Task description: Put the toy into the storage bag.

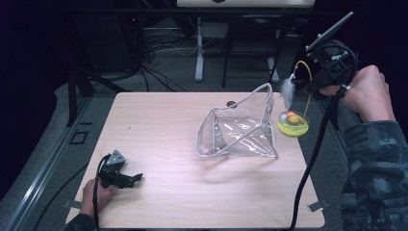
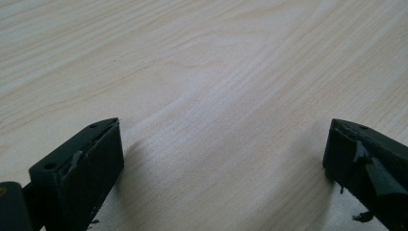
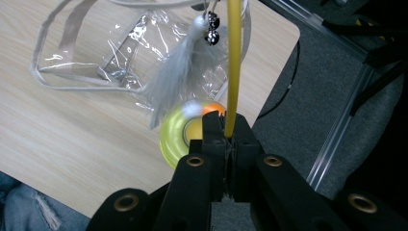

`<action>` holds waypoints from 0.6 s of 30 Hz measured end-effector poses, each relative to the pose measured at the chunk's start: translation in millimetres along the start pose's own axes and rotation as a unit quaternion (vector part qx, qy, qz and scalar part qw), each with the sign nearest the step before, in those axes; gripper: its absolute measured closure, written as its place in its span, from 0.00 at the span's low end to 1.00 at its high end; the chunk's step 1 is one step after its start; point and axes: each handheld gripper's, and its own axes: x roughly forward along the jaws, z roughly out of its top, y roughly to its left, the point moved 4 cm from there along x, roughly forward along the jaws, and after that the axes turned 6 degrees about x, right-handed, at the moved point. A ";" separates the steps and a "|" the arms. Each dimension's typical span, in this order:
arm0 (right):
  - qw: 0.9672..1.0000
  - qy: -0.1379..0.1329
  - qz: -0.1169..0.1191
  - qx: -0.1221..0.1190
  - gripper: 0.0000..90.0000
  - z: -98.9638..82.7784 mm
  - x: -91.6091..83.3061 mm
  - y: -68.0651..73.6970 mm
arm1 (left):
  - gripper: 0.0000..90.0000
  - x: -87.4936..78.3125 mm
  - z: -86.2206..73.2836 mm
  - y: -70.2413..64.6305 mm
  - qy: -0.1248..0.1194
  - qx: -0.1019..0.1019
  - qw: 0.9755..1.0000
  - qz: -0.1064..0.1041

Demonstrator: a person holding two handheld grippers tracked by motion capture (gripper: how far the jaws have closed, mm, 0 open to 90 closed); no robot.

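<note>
A cat toy hangs above the table's right edge: a yellow-green round base with an orange ball, a thin yellow wand and a white feather. My right gripper is shut on the wand. In the right gripper view the jaws pinch the wand at my right gripper, with the base below and the feather and small bells beside it. A clear plastic bag stands open on the table, just left of the toy. My left gripper rests open near the front left corner, nothing between its jaws.
The light wooden table has its right edge directly under the toy, with grey floor and a cable beyond it. Table legs and tangled cables lie behind the far edge. The bag has a white-trimmed rim.
</note>
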 end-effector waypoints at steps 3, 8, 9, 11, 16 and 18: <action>1.000 -0.004 -0.001 -0.003 0.98 7.1 -6.2 1.8 | 0.01 0.0 0.0 0.0 0.000 0.000 1.000 0.000; 1.000 -0.001 -0.006 -0.010 0.98 16.7 -12.4 5.9 | 0.01 0.0 0.0 0.0 0.000 0.000 1.000 0.000; 1.000 -0.001 -0.006 -0.010 0.98 16.7 -12.4 5.9 | 0.01 0.0 0.0 0.0 0.000 0.000 1.000 0.000; 1.000 0.004 -0.007 -0.010 0.98 20.7 -13.2 7.1 | 0.01 0.0 0.0 0.0 0.000 0.000 1.000 0.000; 1.000 0.005 -0.007 -0.016 0.98 29.1 -13.1 9.4 | 0.01 0.0 0.0 0.0 0.000 0.000 1.000 0.000; 1.000 0.009 -0.009 -0.021 0.98 32.8 -12.7 11.0 | 0.01 0.0 0.0 0.0 0.000 0.000 1.000 0.000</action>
